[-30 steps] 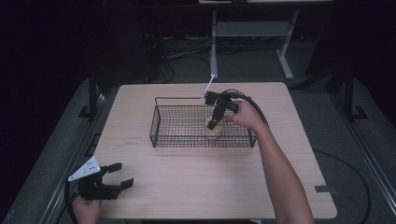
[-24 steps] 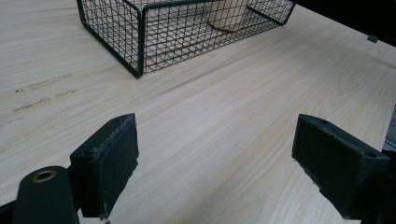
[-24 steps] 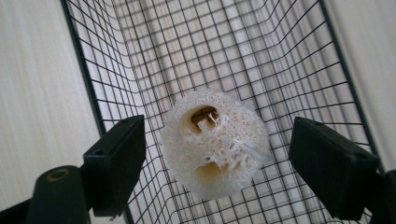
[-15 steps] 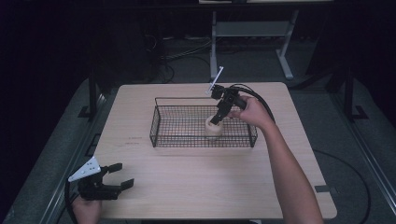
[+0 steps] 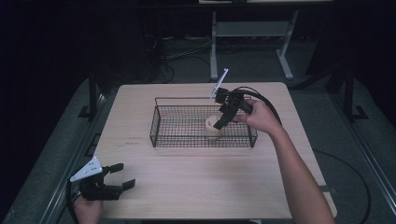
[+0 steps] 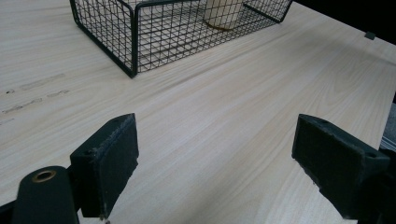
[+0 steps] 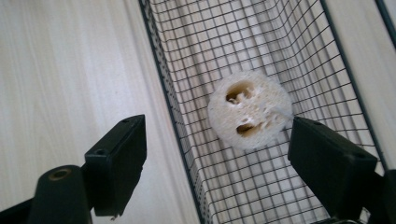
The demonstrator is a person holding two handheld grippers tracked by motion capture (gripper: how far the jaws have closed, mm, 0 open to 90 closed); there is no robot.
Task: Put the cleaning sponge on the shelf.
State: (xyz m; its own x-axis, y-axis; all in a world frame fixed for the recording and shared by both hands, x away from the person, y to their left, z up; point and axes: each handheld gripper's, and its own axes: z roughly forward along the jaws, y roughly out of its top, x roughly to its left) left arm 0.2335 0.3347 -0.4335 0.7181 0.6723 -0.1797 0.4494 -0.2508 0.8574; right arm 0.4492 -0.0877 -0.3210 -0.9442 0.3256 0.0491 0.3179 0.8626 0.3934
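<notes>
A cream loofah piece (image 5: 213, 127) stands upright inside the black wire basket (image 5: 154, 126) in the middle of the table. My right gripper (image 5: 219, 122) hangs just above it, tilted down, jaws open and apart from it. In the right gripper view the loofah (image 7: 250, 114) lies on the basket floor (image 7: 168, 93) below the spread jaws of that gripper (image 7: 217, 144), with two holes showing in its top. My left gripper (image 5: 125, 175) rests at the table's front left, open with nothing between its jaws (image 6: 215, 154). From there the basket (image 6: 133, 42) and loofah (image 6: 223, 11) show farther off.
The wooden table (image 5: 196, 186) has bare room in front of the basket and to both sides. A cable (image 5: 261, 95) loops behind the right hand. A metal stand (image 5: 252, 32) and cables sit on the dark floor beyond the table.
The right gripper has risen and drawn back toward the basket's far right, leaving the loofah standing in the basket. The left gripper has not moved.
</notes>
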